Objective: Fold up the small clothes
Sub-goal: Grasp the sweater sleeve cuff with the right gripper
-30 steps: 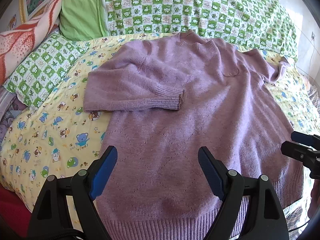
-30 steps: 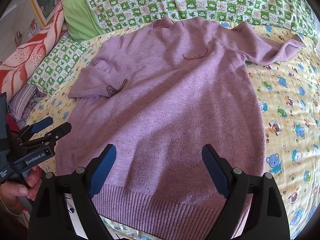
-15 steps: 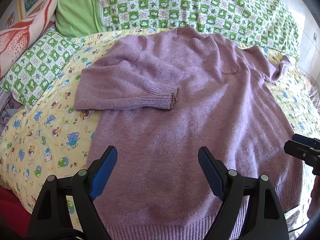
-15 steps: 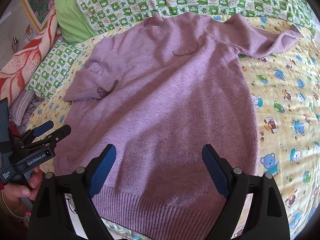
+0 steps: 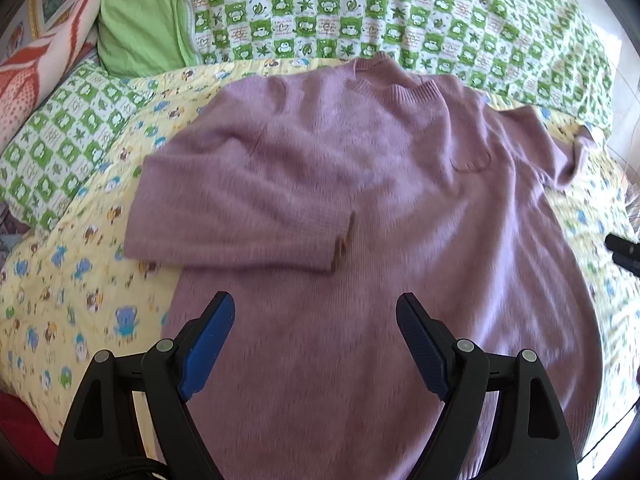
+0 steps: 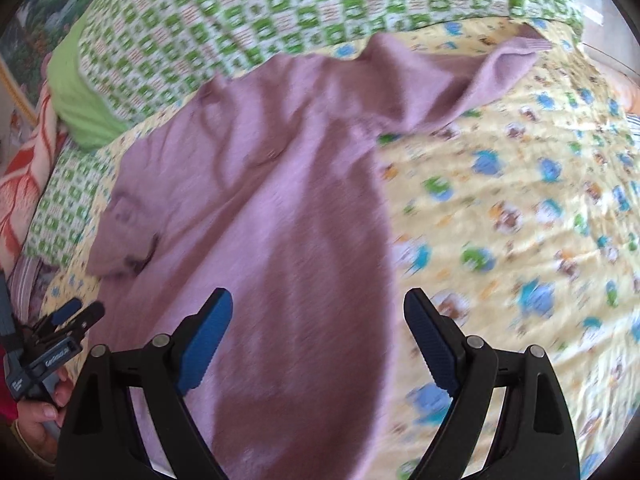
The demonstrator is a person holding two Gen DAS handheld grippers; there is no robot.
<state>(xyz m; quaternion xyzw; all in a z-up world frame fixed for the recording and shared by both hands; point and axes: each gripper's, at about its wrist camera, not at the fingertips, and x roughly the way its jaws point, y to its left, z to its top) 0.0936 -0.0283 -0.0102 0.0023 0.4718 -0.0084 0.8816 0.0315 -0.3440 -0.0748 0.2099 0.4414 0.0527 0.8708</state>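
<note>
A purple knit sweater (image 5: 380, 220) lies flat on the bed, neck at the far side. Its left sleeve (image 5: 240, 220) is folded across the chest; the right sleeve (image 6: 492, 76) stretches out to the far right. My left gripper (image 5: 316, 336) is open and empty, hovering over the sweater's lower body. My right gripper (image 6: 318, 340) is open and empty, over the sweater's lower right edge (image 6: 320, 240). The left gripper also shows at the left edge of the right wrist view (image 6: 76, 316); the right gripper's tips show in the left wrist view (image 5: 624, 250).
A yellow cartoon-print sheet (image 6: 520, 220) covers the bed. A green checked quilt (image 5: 400, 12) and a green pillow (image 5: 136, 20) lie along the far side. A checked pillow (image 5: 52, 140) and a red-patterned blanket (image 5: 36, 72) sit at the left.
Both grippers have moved forward over the sweater. The right gripper has swung to the right, toward the outstretched sleeve side. Both stay open.
</note>
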